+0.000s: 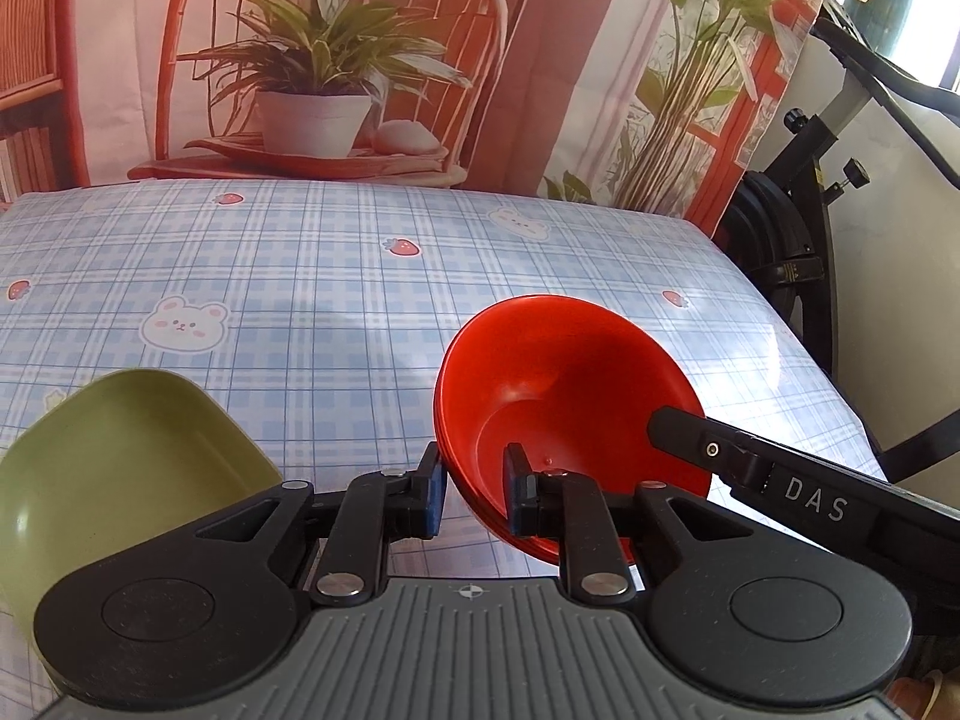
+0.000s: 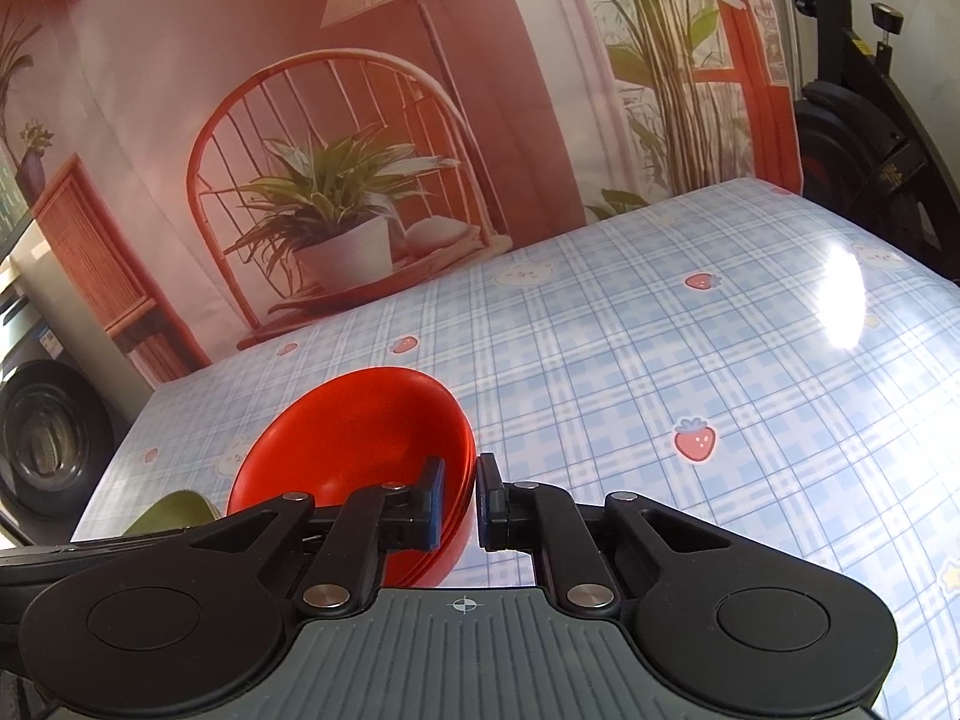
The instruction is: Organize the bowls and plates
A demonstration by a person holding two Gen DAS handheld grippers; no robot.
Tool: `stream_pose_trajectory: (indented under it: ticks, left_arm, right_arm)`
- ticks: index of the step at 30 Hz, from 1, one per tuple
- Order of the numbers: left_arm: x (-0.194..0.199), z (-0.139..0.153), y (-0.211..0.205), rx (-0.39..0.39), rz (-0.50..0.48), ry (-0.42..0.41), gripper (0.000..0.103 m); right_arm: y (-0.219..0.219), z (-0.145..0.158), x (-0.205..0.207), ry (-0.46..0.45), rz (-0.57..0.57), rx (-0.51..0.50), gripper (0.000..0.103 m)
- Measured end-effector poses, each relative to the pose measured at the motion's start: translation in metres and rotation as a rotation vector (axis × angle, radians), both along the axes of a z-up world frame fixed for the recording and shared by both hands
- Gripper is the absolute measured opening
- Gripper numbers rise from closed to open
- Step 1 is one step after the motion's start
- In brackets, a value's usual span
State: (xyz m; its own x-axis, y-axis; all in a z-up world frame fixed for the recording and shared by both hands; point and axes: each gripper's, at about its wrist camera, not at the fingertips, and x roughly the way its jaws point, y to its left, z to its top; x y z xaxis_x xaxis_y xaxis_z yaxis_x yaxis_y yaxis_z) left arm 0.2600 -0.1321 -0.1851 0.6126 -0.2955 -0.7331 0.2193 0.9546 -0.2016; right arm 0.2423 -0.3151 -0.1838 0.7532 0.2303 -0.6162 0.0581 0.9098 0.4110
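The only lettering to be read is "DAS", in pale capitals on the black arm of the right gripper (image 1: 810,495), which reaches in from the near right beside the red bowl (image 1: 570,408). A label on the washing machine (image 2: 51,450) at far left is too blurred to read.

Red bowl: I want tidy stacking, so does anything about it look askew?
Yes. The red bowl is tipped, not flat on the table; left gripper and right gripper both straddle its rim. Nothing spilled.
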Motion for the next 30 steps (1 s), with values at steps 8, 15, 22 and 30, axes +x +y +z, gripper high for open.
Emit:
stream_pose_trajectory:
  ticks: [8, 15, 22, 30]
  left_arm:
    - [-0.016, 0.010, 0.023, -0.025, 0.035, -0.013, 0.021]
    - [-0.032, 0.018, 0.047, -0.043, 0.058, -0.018, 0.021]
    - [-0.044, 0.028, 0.079, -0.053, 0.095, -0.025, 0.021]
    - [-0.053, 0.035, 0.116, -0.086, 0.098, -0.018, 0.021]
  right_arm:
    - [0.021, 0.015, -0.007, 0.004, 0.032, -0.015, 0.009]
    - [0.045, 0.027, -0.014, 0.000, 0.064, -0.025, 0.008]
    - [0.077, 0.037, -0.019, 0.016, 0.109, -0.031, 0.009]
    - [0.111, 0.045, -0.022, 0.029, 0.153, -0.044, 0.008]
